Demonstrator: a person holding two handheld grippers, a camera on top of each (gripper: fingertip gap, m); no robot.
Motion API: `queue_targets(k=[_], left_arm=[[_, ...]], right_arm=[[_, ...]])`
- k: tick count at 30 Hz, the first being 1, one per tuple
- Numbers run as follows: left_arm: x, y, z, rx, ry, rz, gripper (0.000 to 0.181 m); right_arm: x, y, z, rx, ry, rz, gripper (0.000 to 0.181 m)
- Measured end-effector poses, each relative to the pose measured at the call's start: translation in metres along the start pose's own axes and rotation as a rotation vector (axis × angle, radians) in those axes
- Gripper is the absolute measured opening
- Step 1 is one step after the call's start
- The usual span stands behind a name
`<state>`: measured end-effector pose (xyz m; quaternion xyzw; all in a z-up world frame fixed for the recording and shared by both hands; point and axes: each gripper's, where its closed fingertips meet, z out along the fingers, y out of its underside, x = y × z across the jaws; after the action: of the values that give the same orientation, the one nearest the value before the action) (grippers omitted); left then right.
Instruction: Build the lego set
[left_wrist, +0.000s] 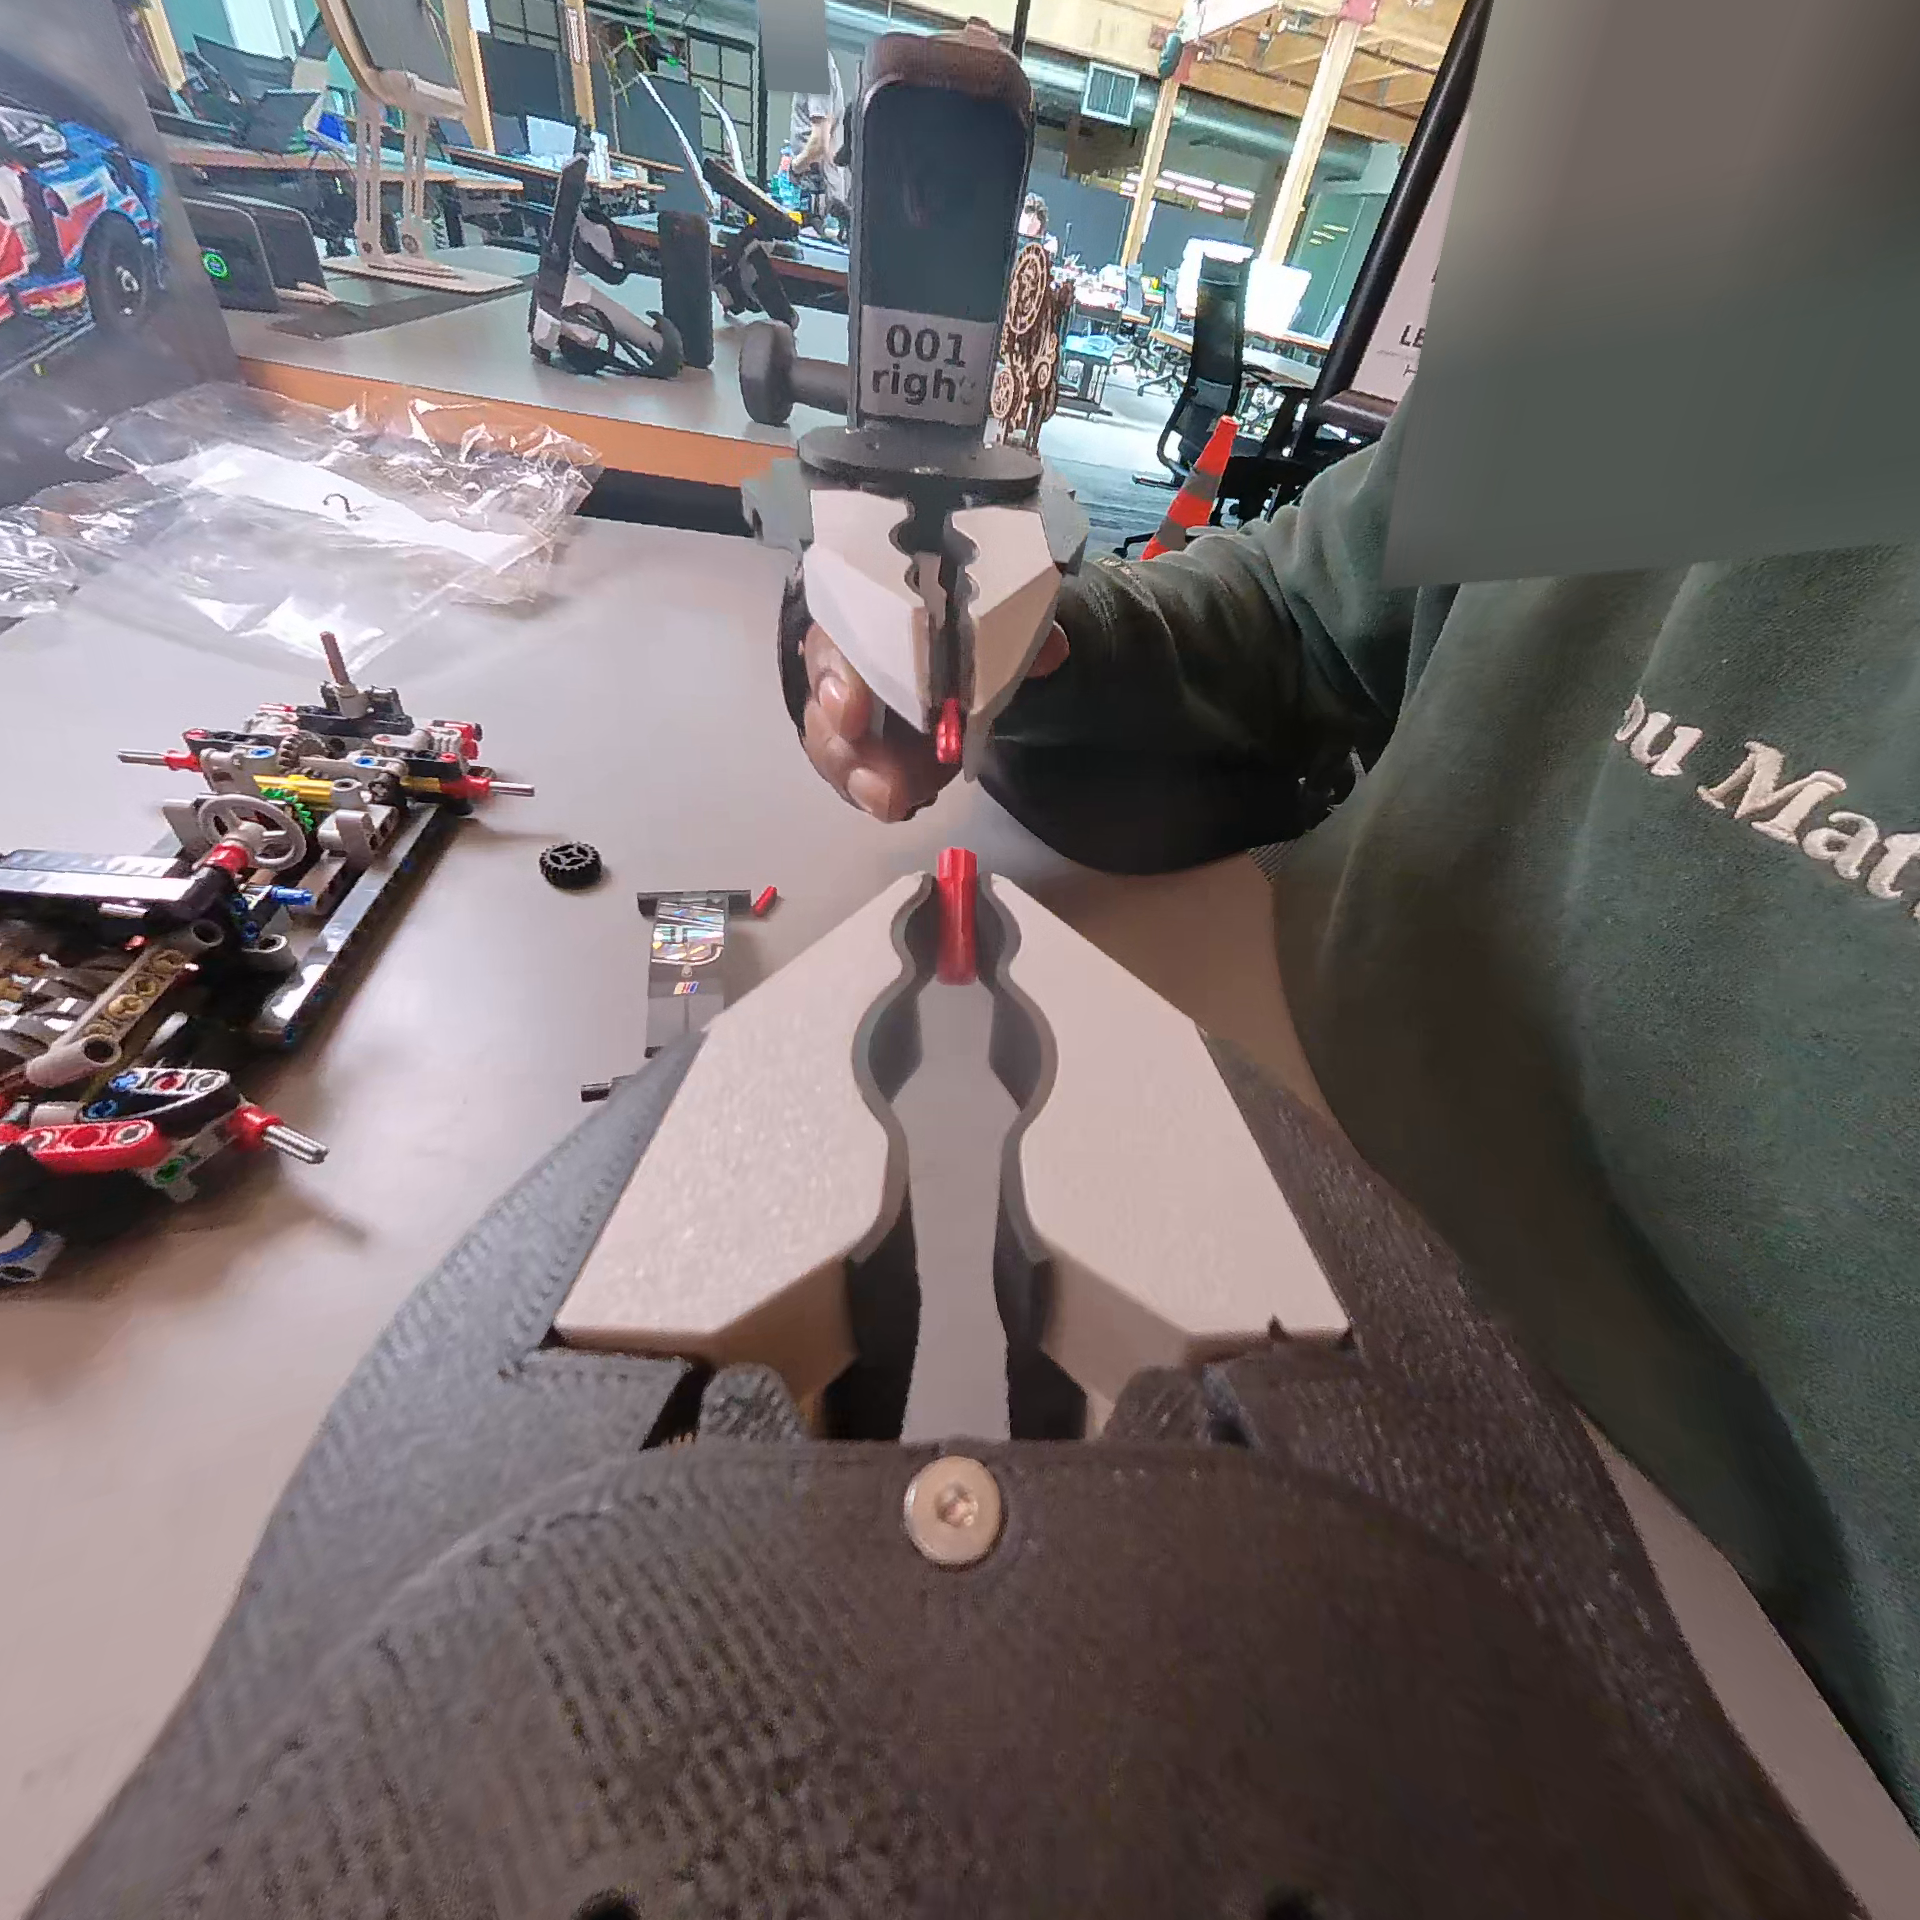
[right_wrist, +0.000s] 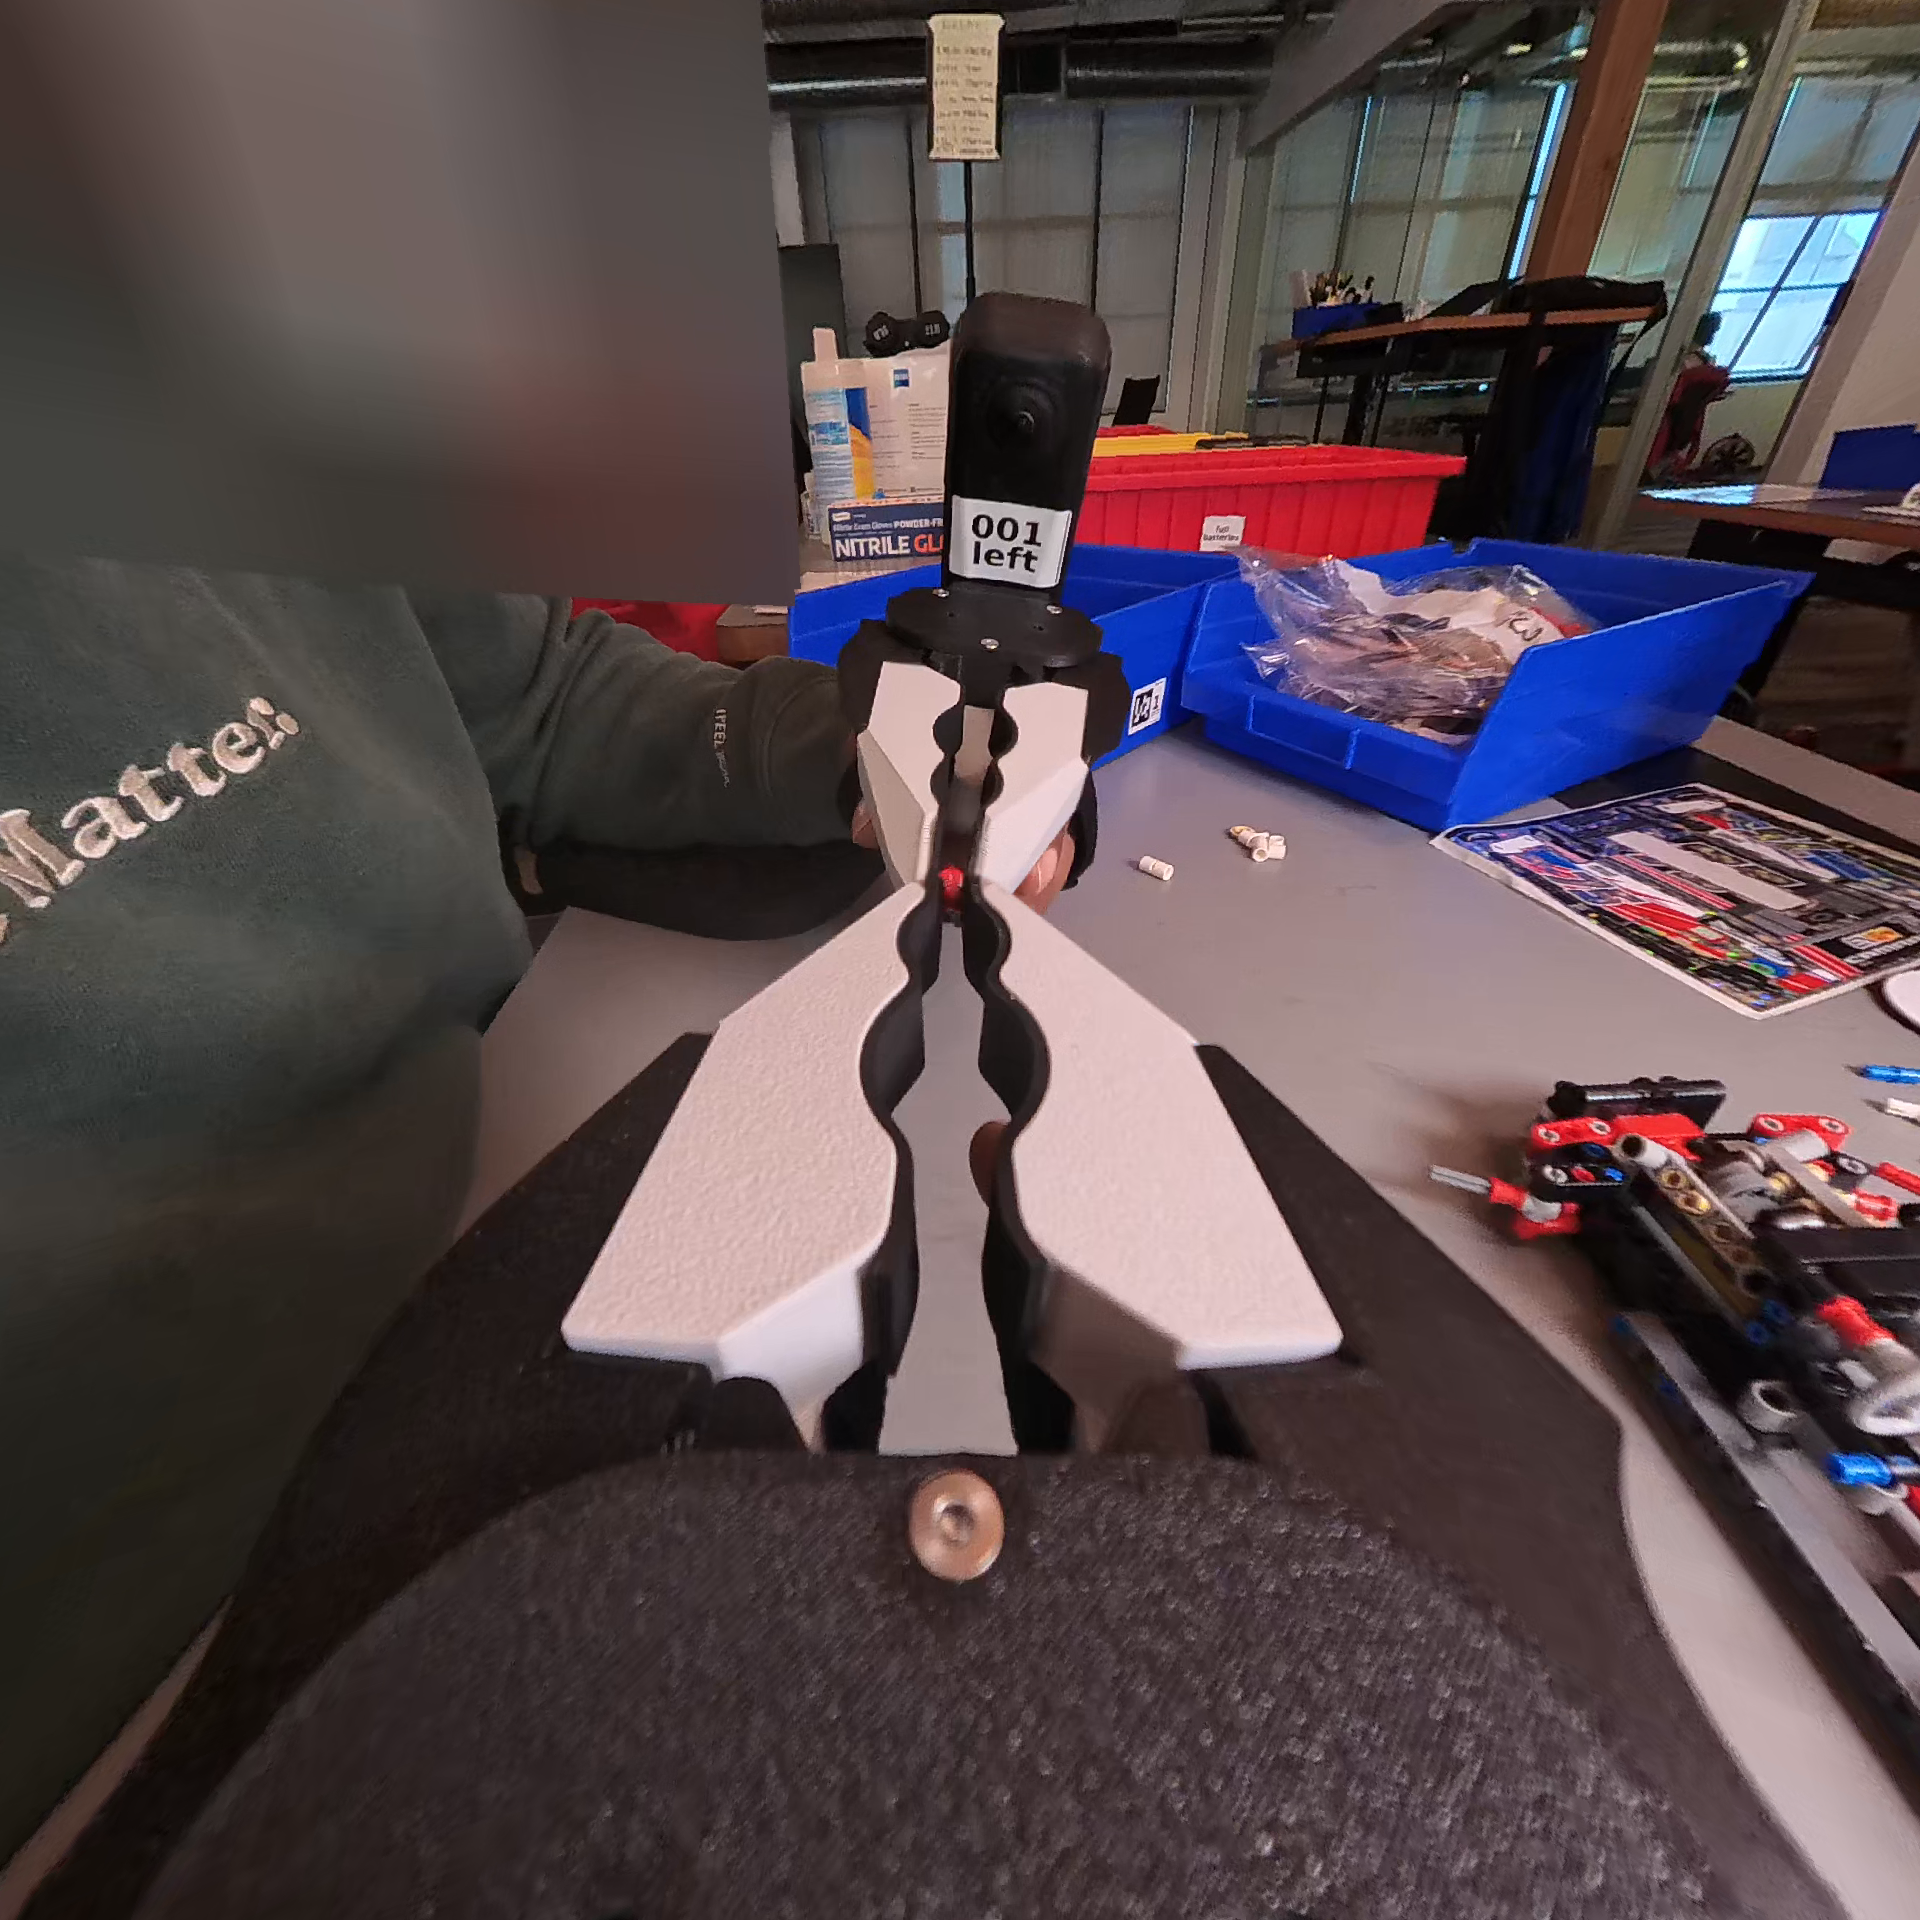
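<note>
Grey surface (left_wrist: 644, 665) carries the work, with an open workshop of desks and chairs behind it.

Left hand-held gripper (left_wrist: 956, 894): fingers closed together on a small red piece (left_wrist: 954, 930), clamped at the tips and raised above the surface.

Right hand-held gripper (right_wrist: 951, 904): fingers closed on a second small red pin (left_wrist: 947, 734), which protrudes from the tips. In the left wrist view this gripper points down toward the left gripper's tips, and the two red parts are near each other but apart. In the right wrist view the tips of both grippers appear to meet; contact cannot be confirmed.

Partly built lego chassis (left_wrist: 208, 894) lies flat on the surface, well to one side of the grippers. Near it: a black gear (left_wrist: 567, 862), a loose red pin (left_wrist: 766, 899) and a dark flat panel (left_wrist: 686, 961).

Clear plastic bags (left_wrist: 312, 520) lie behind the chassis. Blue bins (right_wrist: 1507, 686), a printed sheet (right_wrist: 1704, 894) and several small white connectors (right_wrist: 1257, 844) occupy the far side.
</note>
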<state>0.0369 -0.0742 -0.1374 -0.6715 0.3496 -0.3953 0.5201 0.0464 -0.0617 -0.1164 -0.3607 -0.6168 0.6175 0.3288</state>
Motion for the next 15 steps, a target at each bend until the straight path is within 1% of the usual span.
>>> queue_targets(k=[5, 15], left_arm=[[0.002, 0.005, 0.005, -0.013, 0.003, 0.0, 0.004], [0.007, 0.004, 0.007, -0.017, 0.01, 0.004, 0.004]], right_arm=[[-0.004, 0.007, 0.007, -0.025, -0.007, 0.007, 0.001], [-0.009, 0.015, 0.013, -0.061, -0.013, 0.004, 0.001]])
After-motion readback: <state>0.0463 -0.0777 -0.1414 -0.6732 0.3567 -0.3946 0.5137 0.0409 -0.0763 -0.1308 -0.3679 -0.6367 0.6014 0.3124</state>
